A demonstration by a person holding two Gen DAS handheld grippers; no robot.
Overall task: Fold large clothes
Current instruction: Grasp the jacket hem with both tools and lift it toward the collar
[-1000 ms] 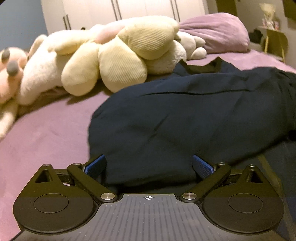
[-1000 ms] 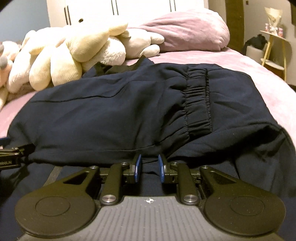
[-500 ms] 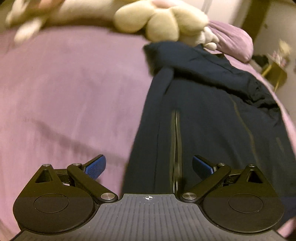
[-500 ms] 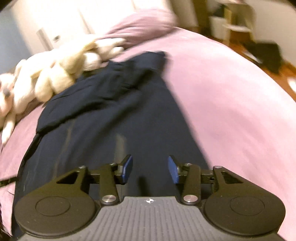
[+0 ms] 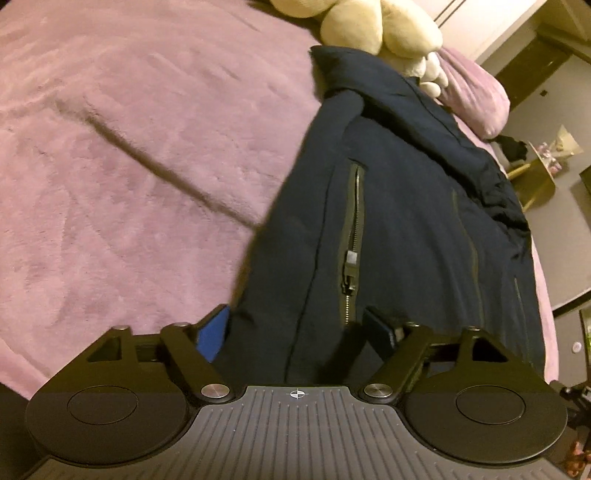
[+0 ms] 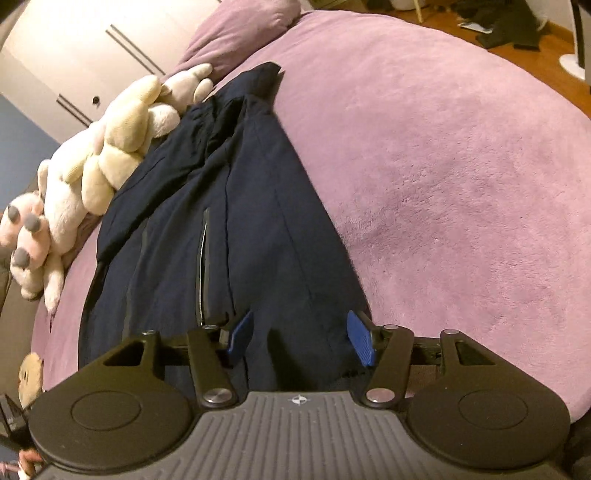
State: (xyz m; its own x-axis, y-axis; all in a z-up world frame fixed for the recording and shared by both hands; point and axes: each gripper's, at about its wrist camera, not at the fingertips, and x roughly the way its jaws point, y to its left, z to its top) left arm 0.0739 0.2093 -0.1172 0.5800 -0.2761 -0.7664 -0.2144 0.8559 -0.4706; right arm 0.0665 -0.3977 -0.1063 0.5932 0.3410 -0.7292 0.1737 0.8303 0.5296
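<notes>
a: where's the navy jacket [image 5: 406,206] lying?

b: spread lengthwise on the purple bedspread [image 5: 129,166], its far end folded over up by the cream plush toys [image 5: 384,26] and the purple pillow [image 5: 476,99]. its near hem reaches right down to both claws.

a: and the left gripper [image 5: 299,332]?

b: it points down at the jacket's near left corner. the jacket's left edge and a zipped pocket [image 5: 352,240] run down into the gap between the blue pads. the jaws are closing, but the pads don't look pressed on the cloth; the left pad sits at the fabric's edge, where it meets the bedspread.

a: the right gripper [image 6: 299,341]?

b: over the near right corner of the jacket [image 6: 221,221]. dark cloth lies between its two blue pads, and the jacket's right edge passes just beside the right-hand pad, with the bedspread [image 6: 443,166] beyond it. its jaws are opening and the pads stand apart, clear of the fabric.

a: anything else in sight?

b: the right wrist view shows the plush toys [image 6: 110,162] along the jacket's left side, a pink plush paw [image 6: 26,229] further out, and white wardrobe doors [image 6: 85,51] behind.
</notes>
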